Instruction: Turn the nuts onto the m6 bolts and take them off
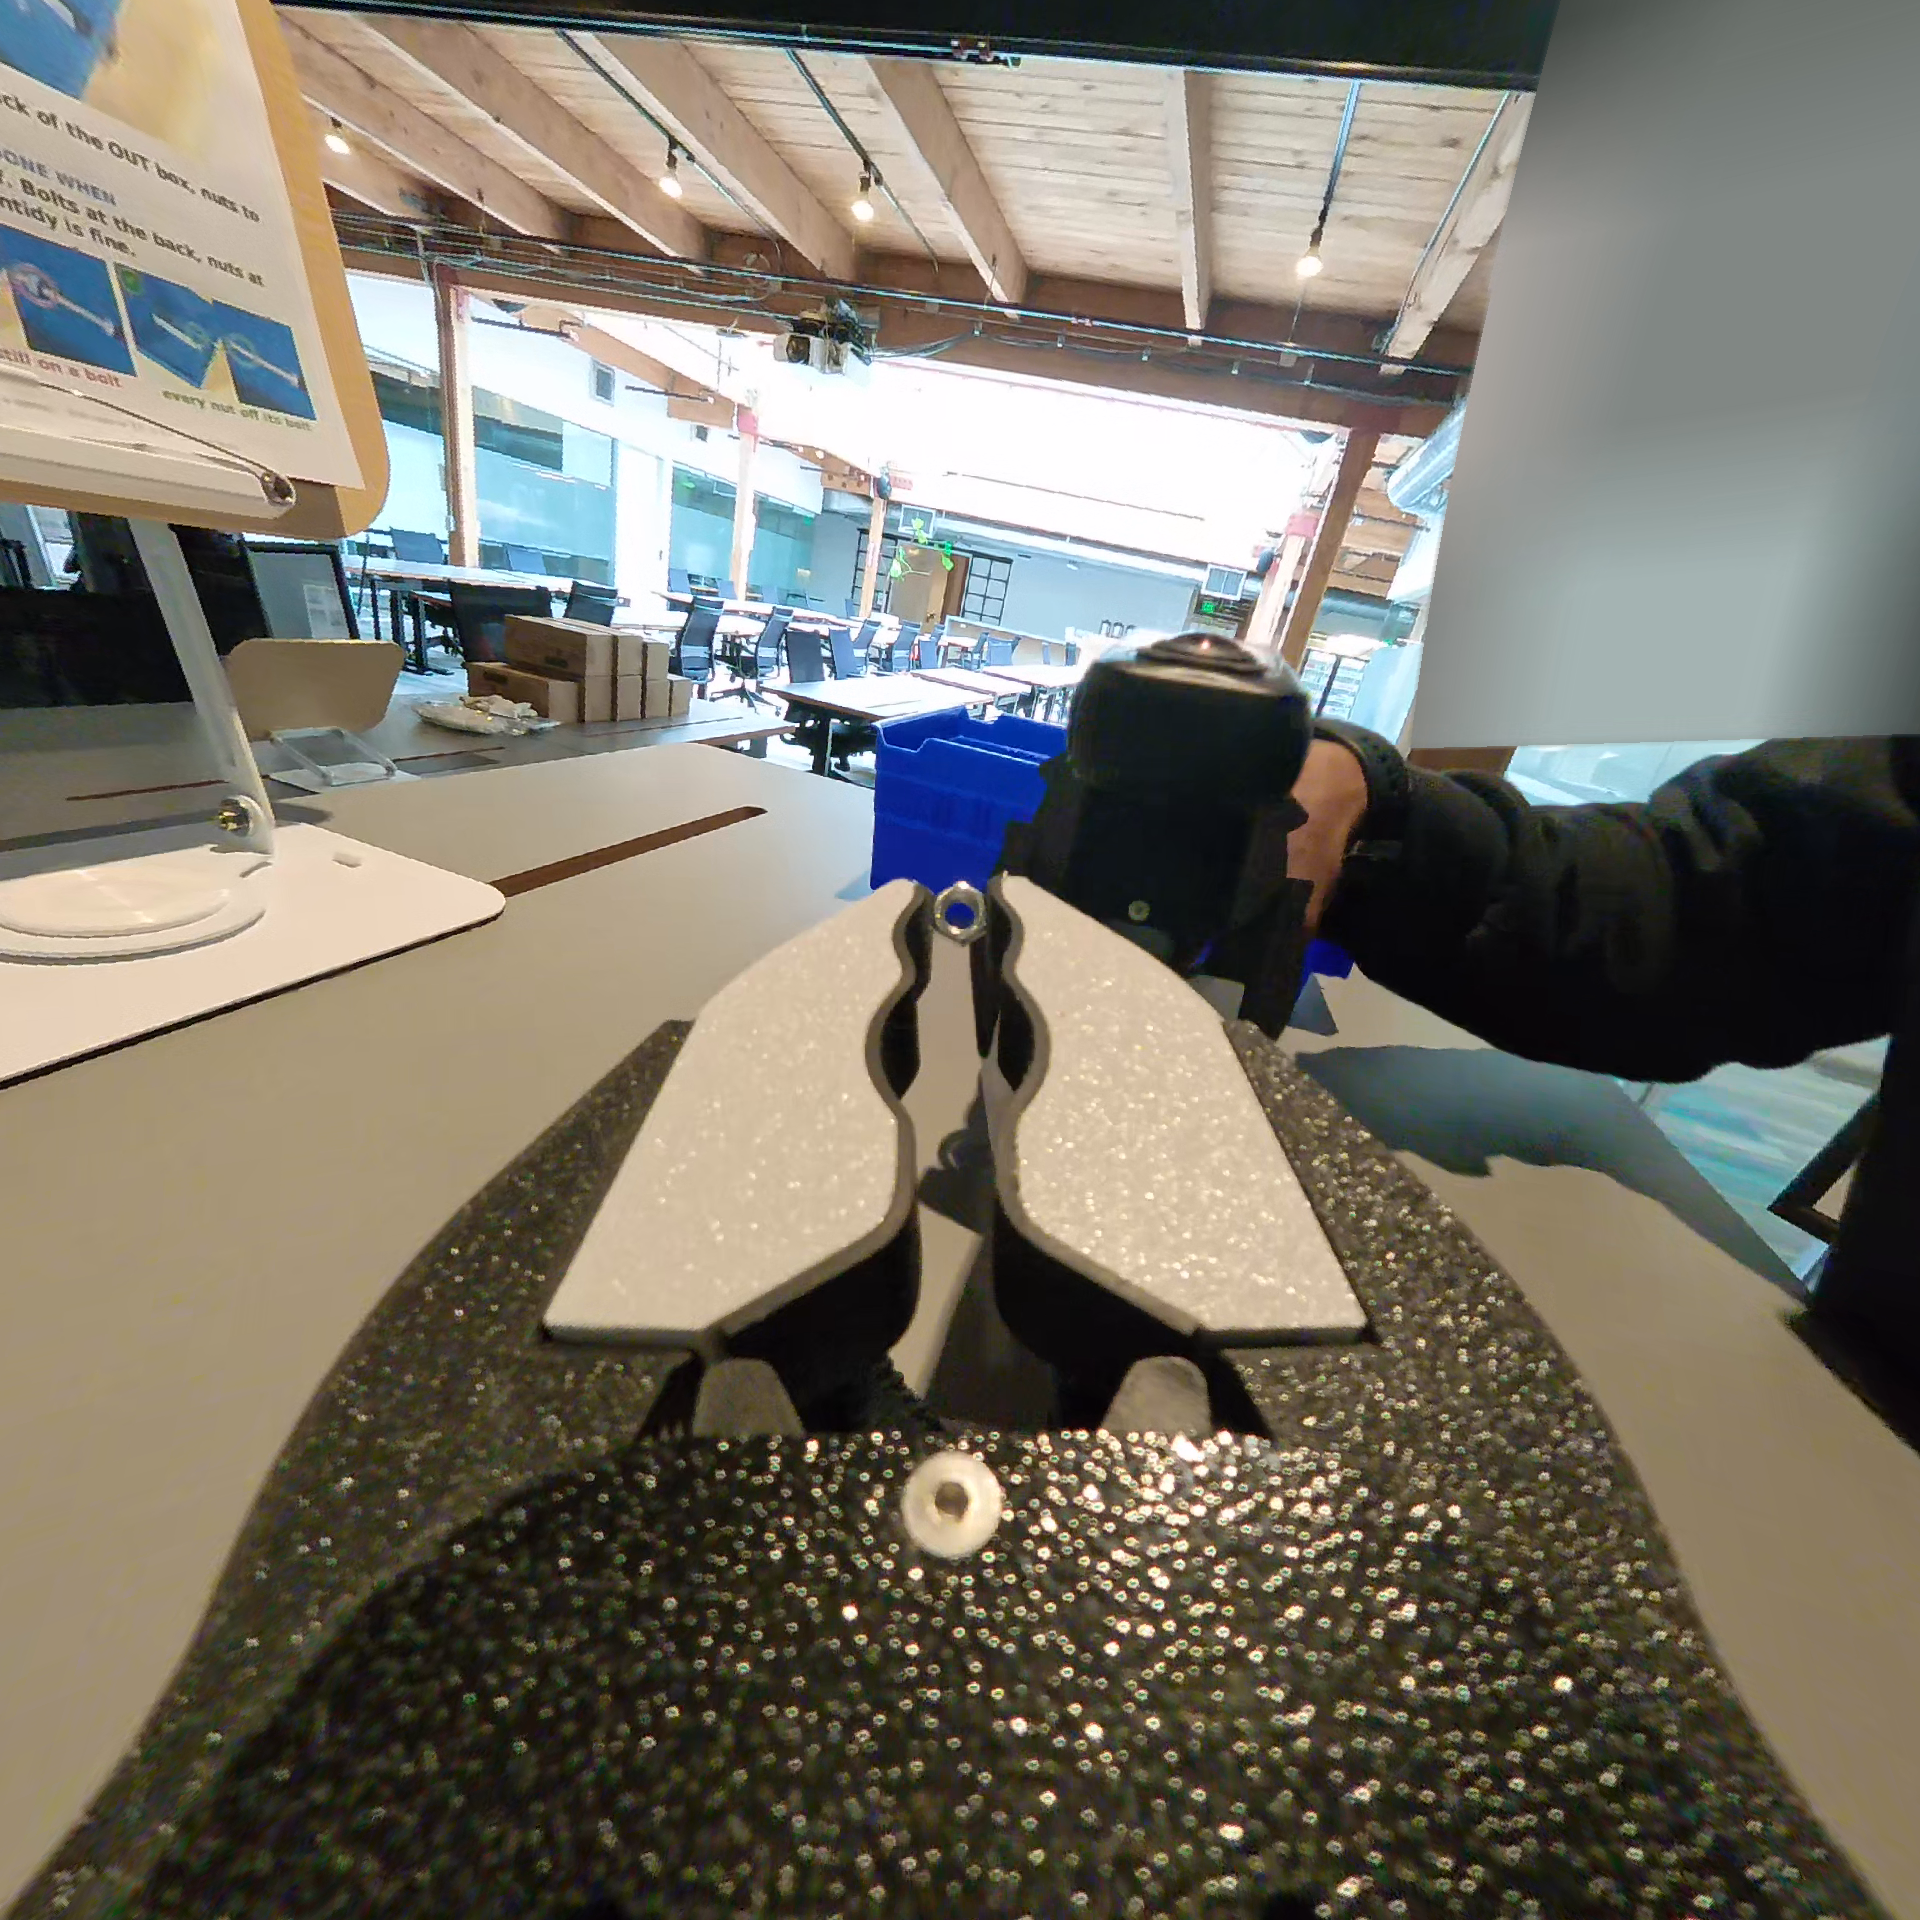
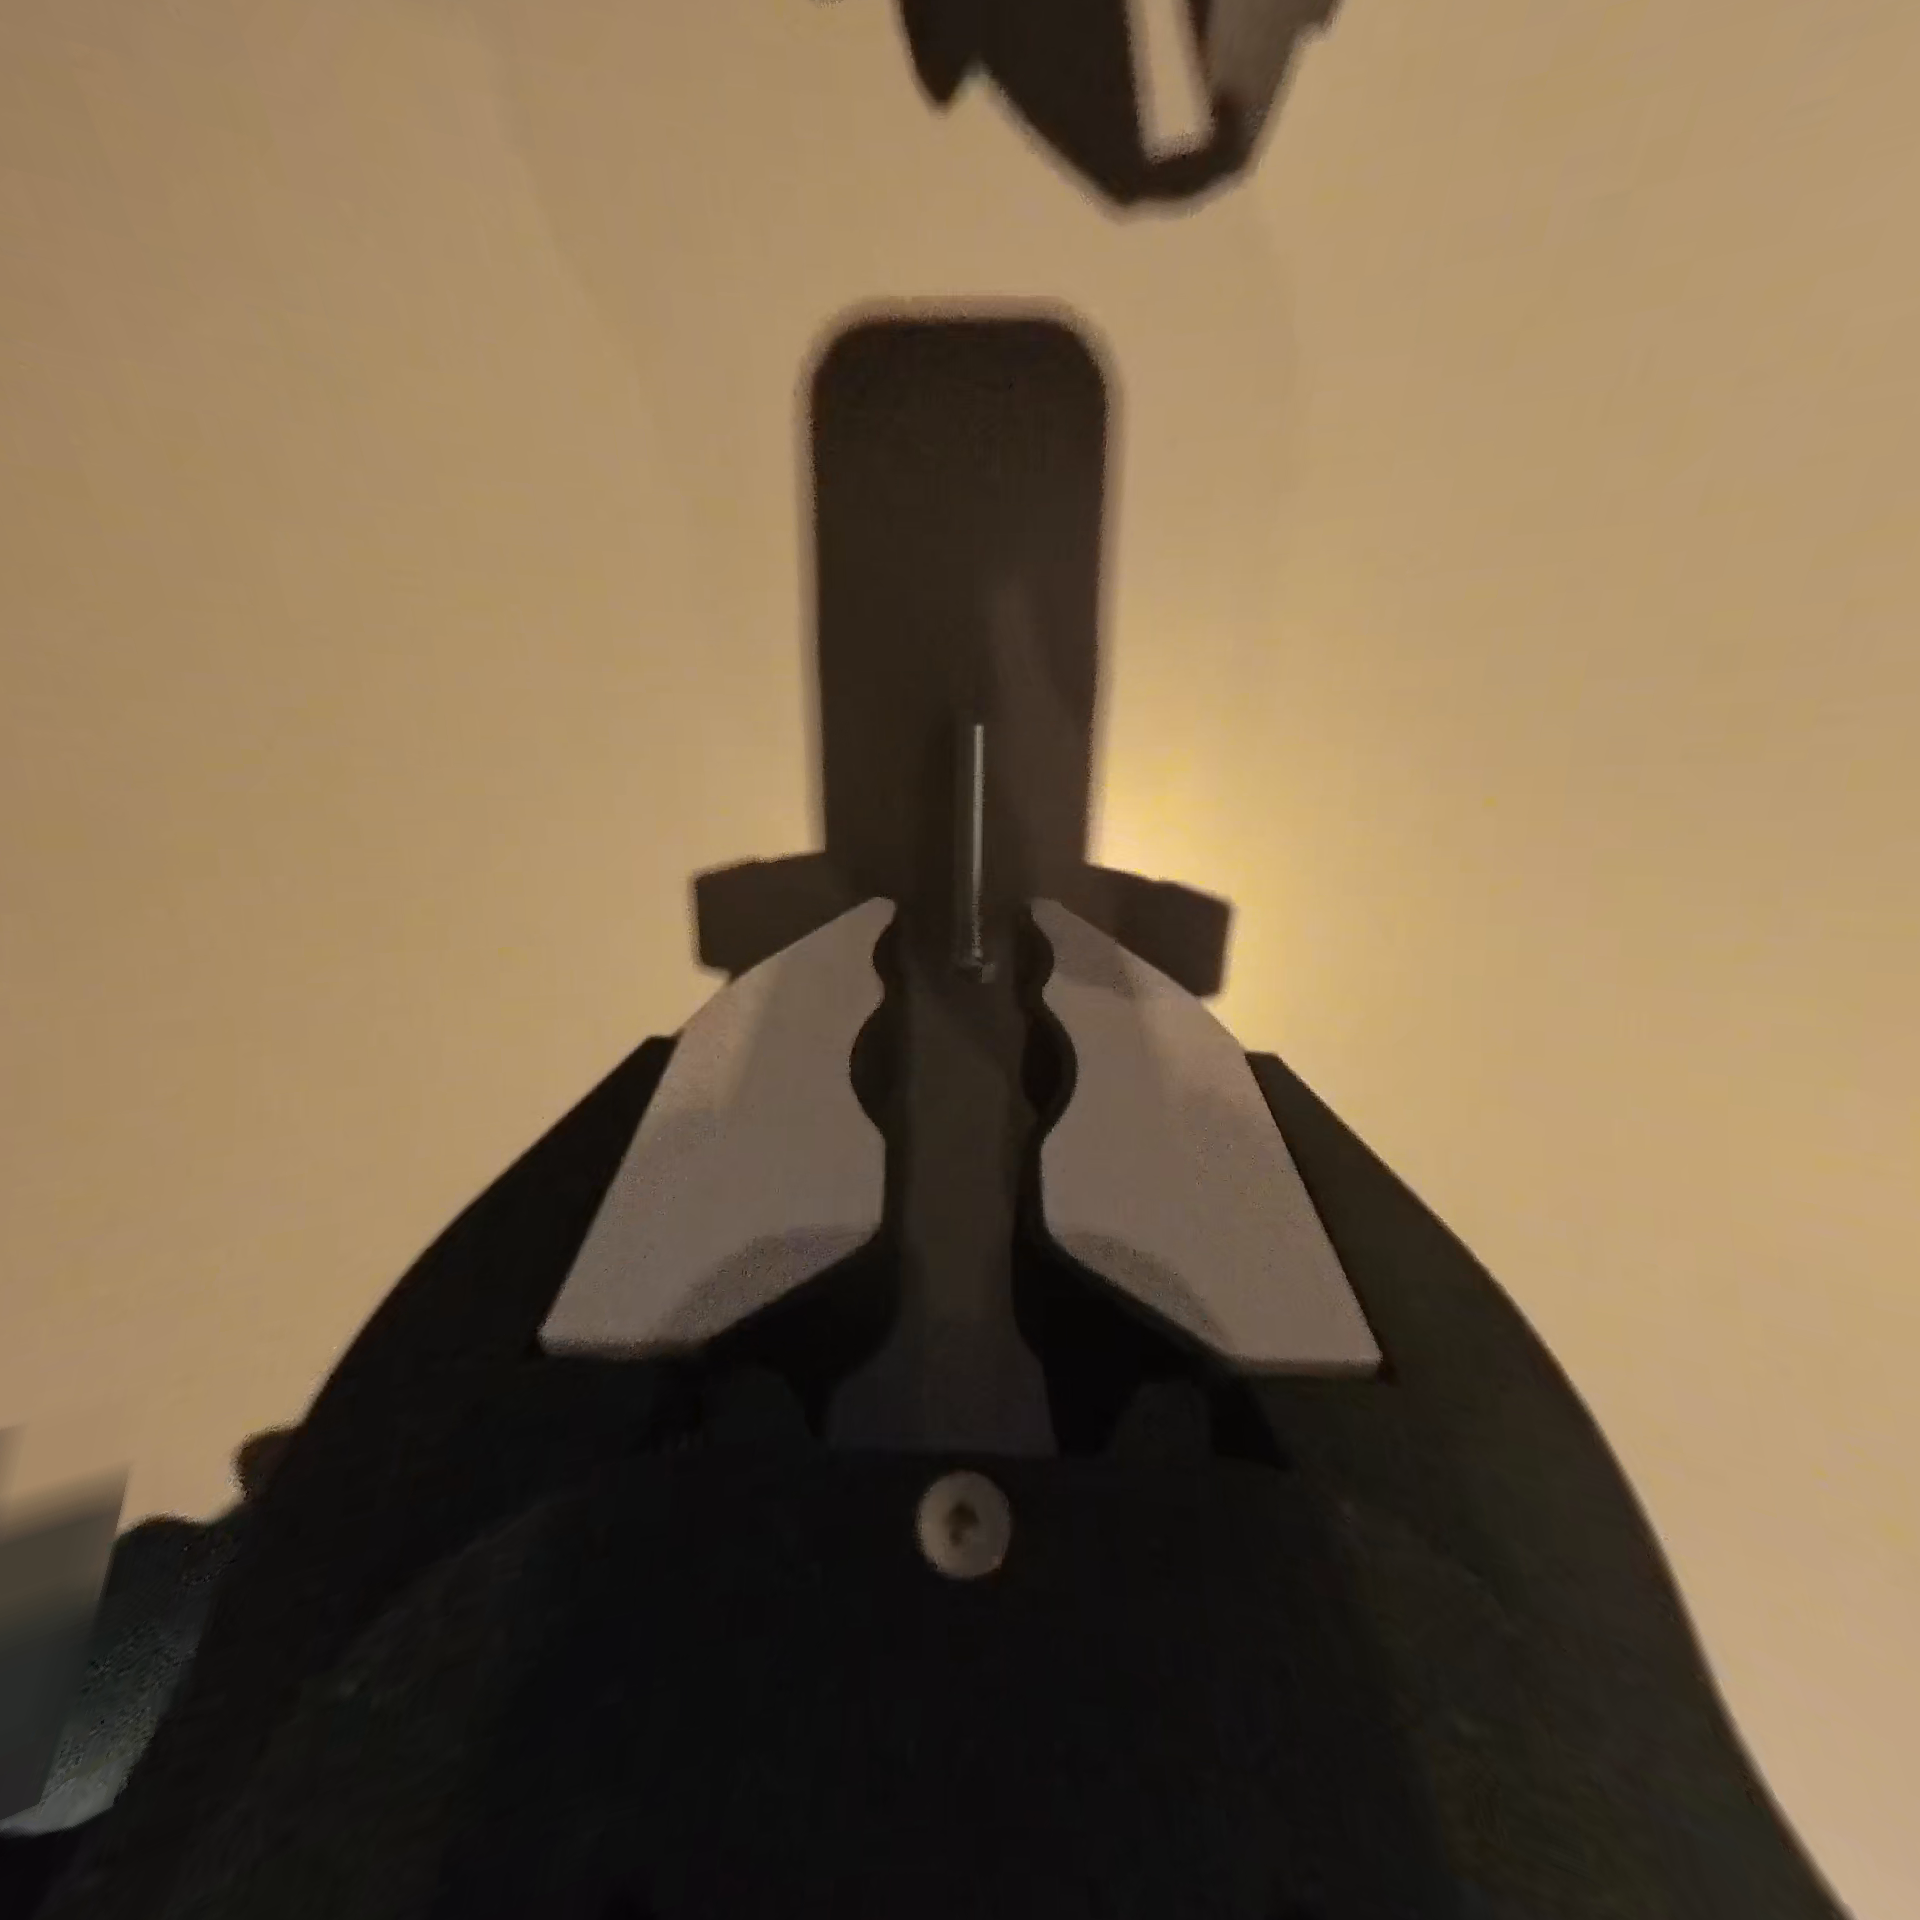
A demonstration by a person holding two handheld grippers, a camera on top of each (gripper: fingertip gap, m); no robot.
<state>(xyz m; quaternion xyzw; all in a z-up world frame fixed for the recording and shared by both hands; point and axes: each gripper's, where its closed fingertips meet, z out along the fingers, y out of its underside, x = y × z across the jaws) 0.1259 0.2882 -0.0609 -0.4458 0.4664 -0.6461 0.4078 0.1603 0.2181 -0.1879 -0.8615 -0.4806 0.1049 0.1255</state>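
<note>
Between the fingertips of the left gripper (image 1: pixel 958 912), a hex nut (image 1: pixel 958 914) sits pinched, its bore facing back along the fingers. Just right of it, over the grey table (image 1: pixel 520 1091), the right gripper (image 2: pixel 964 940) points down, jaws narrow. I judge a bolt (image 2: pixel 975 847) lies there lengthwise, head nearest; whether it's clamped, I cannot tell.

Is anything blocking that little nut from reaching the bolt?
The views don't settle it. The left gripper pinches the nut at its fingertips; the right gripper has a bolt between its fingers. No view shows both.
</note>
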